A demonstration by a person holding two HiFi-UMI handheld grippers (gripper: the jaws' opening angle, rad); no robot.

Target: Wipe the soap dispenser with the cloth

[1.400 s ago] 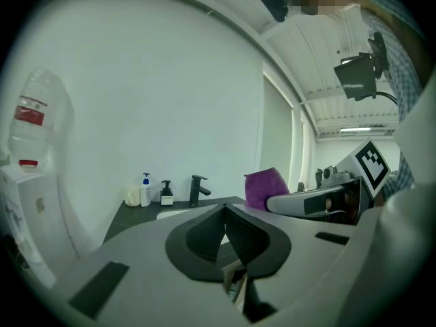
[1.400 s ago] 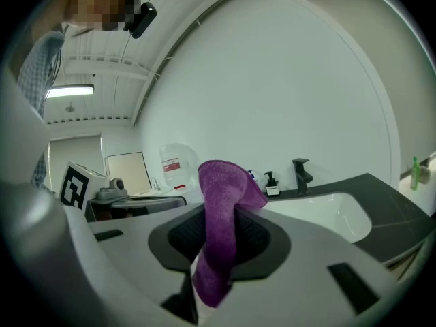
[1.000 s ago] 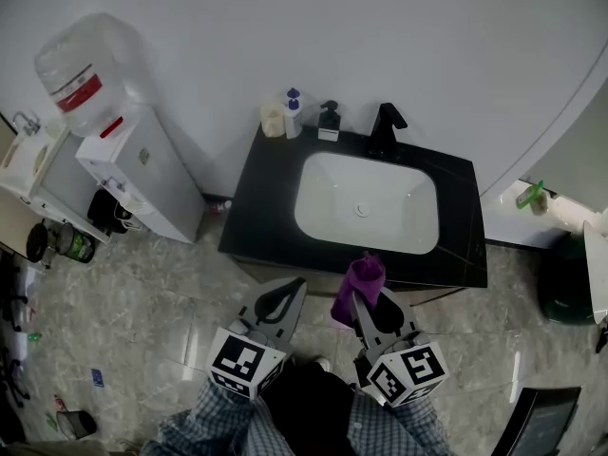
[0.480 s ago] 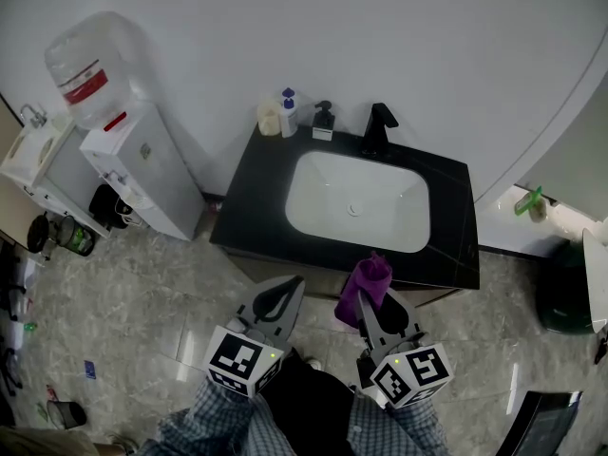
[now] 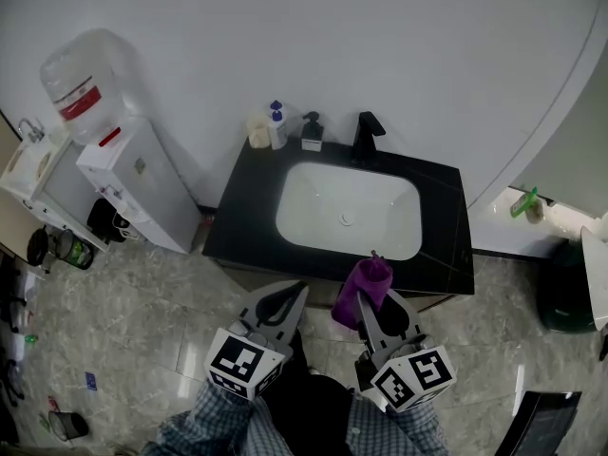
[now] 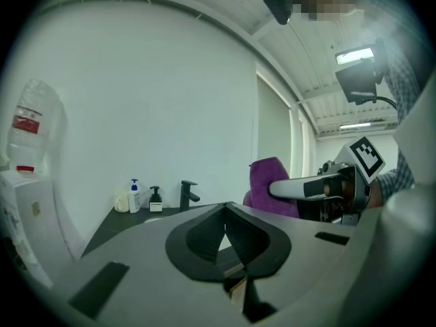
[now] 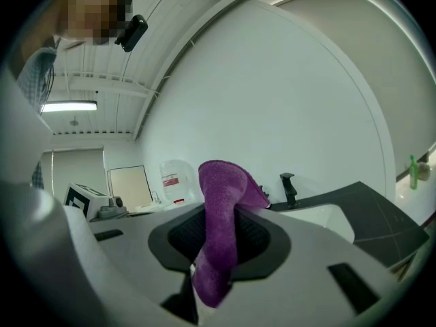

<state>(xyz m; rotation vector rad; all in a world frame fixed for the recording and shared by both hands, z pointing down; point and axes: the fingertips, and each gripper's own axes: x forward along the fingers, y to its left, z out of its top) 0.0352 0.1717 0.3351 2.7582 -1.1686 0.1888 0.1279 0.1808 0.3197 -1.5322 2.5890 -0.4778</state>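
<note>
**Cloth gripped, dispenser not yet reached**

The soap dispenser (image 5: 312,131) is seen well ahead of both hand-held grippers and a little to their left. It stands at the far edge of the table (image 5: 245,207), between a blue-capped bottle (image 5: 276,124) and the tap (image 5: 364,133), and nothing is touching it. The purple cloth (image 5: 363,285) is clamped in the right hand-held gripper (image 5: 369,300), with one fold standing above the jaws and a tail hanging below. The left hand-held gripper (image 5: 290,294), alongside the right, is closed on nothing.

No wiping appears to have begun, so the approach is judged to be the step in hand. The cloth's upright fold would best be carried forward across the basin (image 5: 347,212) and laid lightly against the dispenser's side. A narrow pump bottle could easily be tipped, so its base might be steadied by the left hand-held gripper.
</note>
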